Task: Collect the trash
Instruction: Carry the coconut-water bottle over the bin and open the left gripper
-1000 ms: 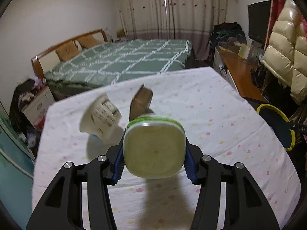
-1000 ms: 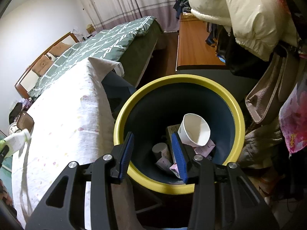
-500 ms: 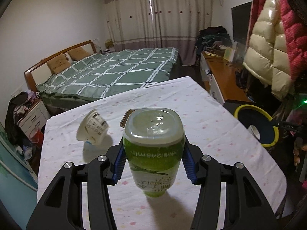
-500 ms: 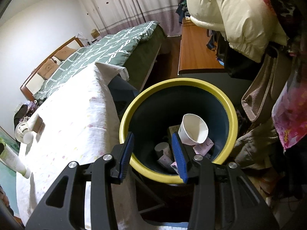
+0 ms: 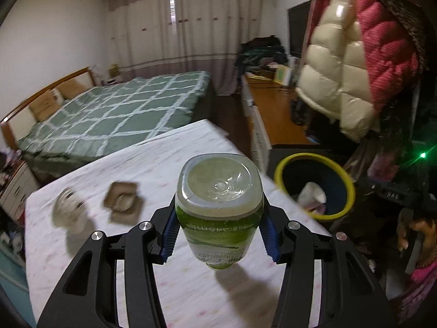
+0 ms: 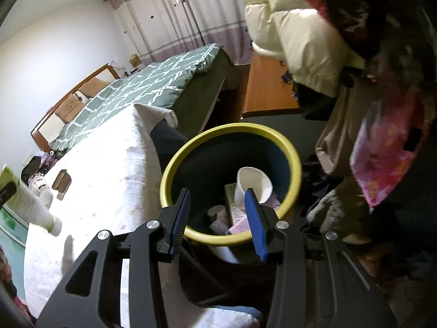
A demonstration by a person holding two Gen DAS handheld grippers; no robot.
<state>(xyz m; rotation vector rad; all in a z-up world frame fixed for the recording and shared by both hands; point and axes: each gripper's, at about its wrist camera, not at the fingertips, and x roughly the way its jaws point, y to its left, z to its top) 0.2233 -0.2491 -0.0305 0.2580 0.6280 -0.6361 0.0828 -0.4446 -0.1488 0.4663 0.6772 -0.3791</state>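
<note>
My left gripper (image 5: pixel 220 231) is shut on a green-labelled plastic bottle (image 5: pixel 220 205), held bottom-up above the table (image 5: pixel 169 164). The same bottle (image 6: pixel 24 199) shows at the left edge of the right wrist view, cap pointing down. A yellow-rimmed dark bin (image 5: pixel 314 186) stands past the table's right corner and holds a white paper cup (image 6: pixel 252 186) and other scraps. My right gripper (image 6: pixel 218 221) hangs open over the bin's (image 6: pixel 229 183) near rim, nothing between its blue pads. On the table lie a white cup (image 5: pixel 68 210) and a brown box (image 5: pixel 123 202).
A bed with a green checked cover (image 5: pixel 109 114) stands behind the table. A wooden desk (image 5: pixel 275 114) runs along the right wall under hanging puffer jackets (image 5: pixel 355 63). A hand (image 5: pixel 412 232) shows at the right edge of the left wrist view.
The left gripper has lifted the bottle off the table and swung right, so the bin has come closer in its view. The right gripper has drawn back a little from the bin.
</note>
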